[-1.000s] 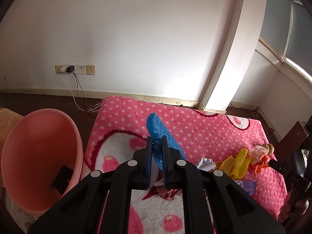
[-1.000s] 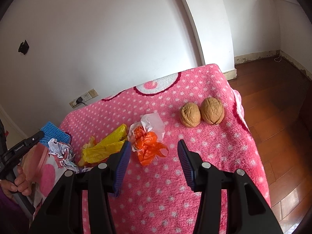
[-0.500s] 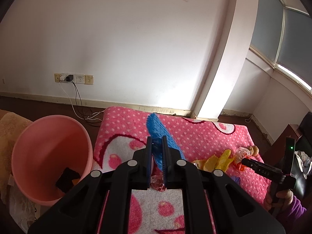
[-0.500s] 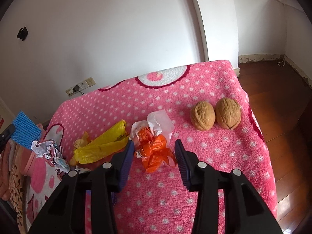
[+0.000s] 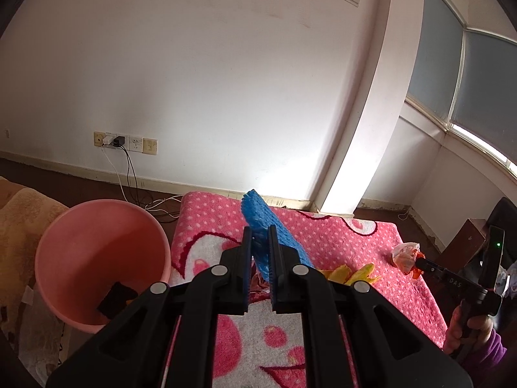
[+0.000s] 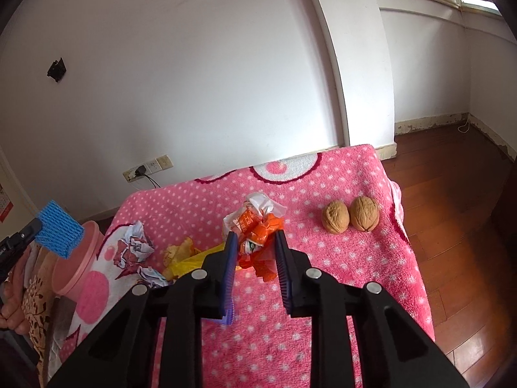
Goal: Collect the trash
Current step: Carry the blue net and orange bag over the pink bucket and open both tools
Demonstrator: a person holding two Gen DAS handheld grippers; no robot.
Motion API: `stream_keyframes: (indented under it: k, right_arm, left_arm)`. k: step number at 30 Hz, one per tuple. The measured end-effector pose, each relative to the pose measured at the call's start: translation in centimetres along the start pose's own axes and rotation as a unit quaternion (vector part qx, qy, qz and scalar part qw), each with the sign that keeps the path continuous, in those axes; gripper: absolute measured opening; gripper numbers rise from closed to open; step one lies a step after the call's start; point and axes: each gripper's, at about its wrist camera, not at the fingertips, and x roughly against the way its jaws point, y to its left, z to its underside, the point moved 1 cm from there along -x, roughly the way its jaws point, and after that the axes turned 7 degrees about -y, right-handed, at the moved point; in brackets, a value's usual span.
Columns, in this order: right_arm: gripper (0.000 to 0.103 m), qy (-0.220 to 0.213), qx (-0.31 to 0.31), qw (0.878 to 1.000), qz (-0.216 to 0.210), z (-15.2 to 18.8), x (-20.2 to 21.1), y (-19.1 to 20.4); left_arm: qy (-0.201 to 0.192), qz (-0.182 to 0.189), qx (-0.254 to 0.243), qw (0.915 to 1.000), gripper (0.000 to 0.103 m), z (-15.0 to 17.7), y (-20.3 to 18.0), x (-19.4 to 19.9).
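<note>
A fluffy pink blanket (image 6: 339, 258) with white dots covers the tabletop. The blue foam net (image 5: 271, 232) looks ribbed and matt. The orange wrapper (image 6: 258, 236) is crinkled glossy plastic; the walnuts (image 6: 350, 215) are rough-shelled. The pink bin (image 5: 64, 245) is smooth plastic, the floor (image 6: 452, 210) glossy wood.

My left gripper (image 5: 258, 252) is matte black plastic, its two fingers (image 5: 246, 258) lined on the inside with ribbed blue pads. Four round silver screw heads (image 5: 219, 270) sit across its angled black linkage arms, which have triangular cut-outs lower down. My right gripper (image 6: 255, 252) is built the same: black fingers, blue ridged pads (image 6: 230, 258), silver screws (image 6: 312, 273). From the side its handle shows white lettering and a small green light (image 5: 498, 244). My sleeve (image 5: 484, 352) is purple.
</note>
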Motion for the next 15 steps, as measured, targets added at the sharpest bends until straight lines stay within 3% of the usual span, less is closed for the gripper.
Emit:
stream_keyframes:
  k: [8,15]
  right_arm:
    - [0.022,-0.008,0.02,0.998,-0.058,-0.7,0.6,5.8]
    - [0.022,0.014,0.051,0.99,-0.129,-0.2,-1.5,13.4]
  left_arm:
    - [-0.023,-0.016,0.004,0.9996,0.008,0.1,2.0,2.7]
    - [-0.03,-0.058,0.027,0.9975,0.008,0.6,5.7,4.4]
